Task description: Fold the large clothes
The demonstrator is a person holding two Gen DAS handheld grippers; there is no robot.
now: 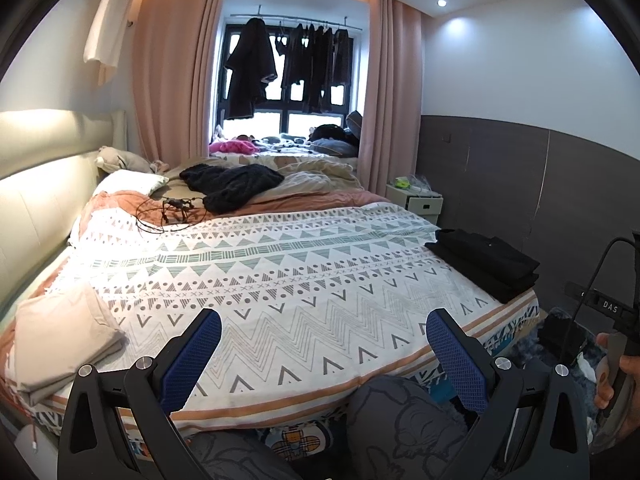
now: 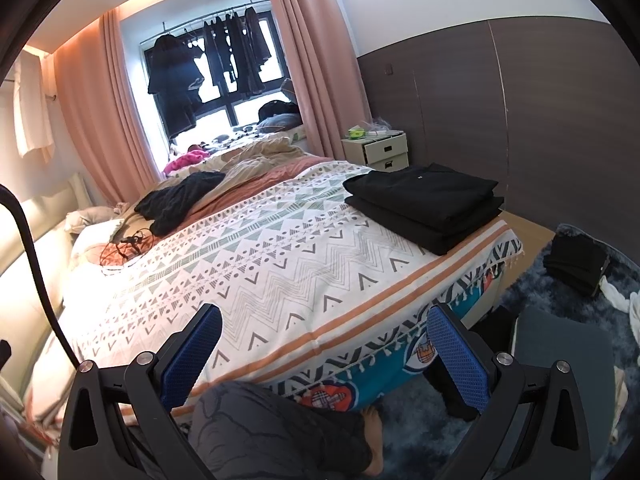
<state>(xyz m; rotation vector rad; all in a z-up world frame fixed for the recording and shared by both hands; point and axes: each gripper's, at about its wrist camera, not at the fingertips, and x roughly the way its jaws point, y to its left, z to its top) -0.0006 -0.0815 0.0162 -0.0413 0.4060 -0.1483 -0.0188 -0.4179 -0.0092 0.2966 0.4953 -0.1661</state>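
Left gripper [image 1: 324, 354]: jaws wide apart, empty, held over the near edge of the bed [image 1: 280, 280]. Right gripper [image 2: 324, 354]: jaws likewise spread, empty, at the bed's near edge. Black folded stack [image 2: 426, 204] lies on the bed's right corner. Beige folded cloth [image 1: 64, 336] lies on the bed's left near corner. Dark knit garment [image 1: 232, 184] lies unfolded at the bed's far side, cables [image 1: 168, 212] beside it.

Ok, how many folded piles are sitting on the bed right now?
2. A black folded stack lies at the bed's foot corner near the white drawer unit. A beige folded pile lies on the opposite edge, by the headboard side. More may be hidden.
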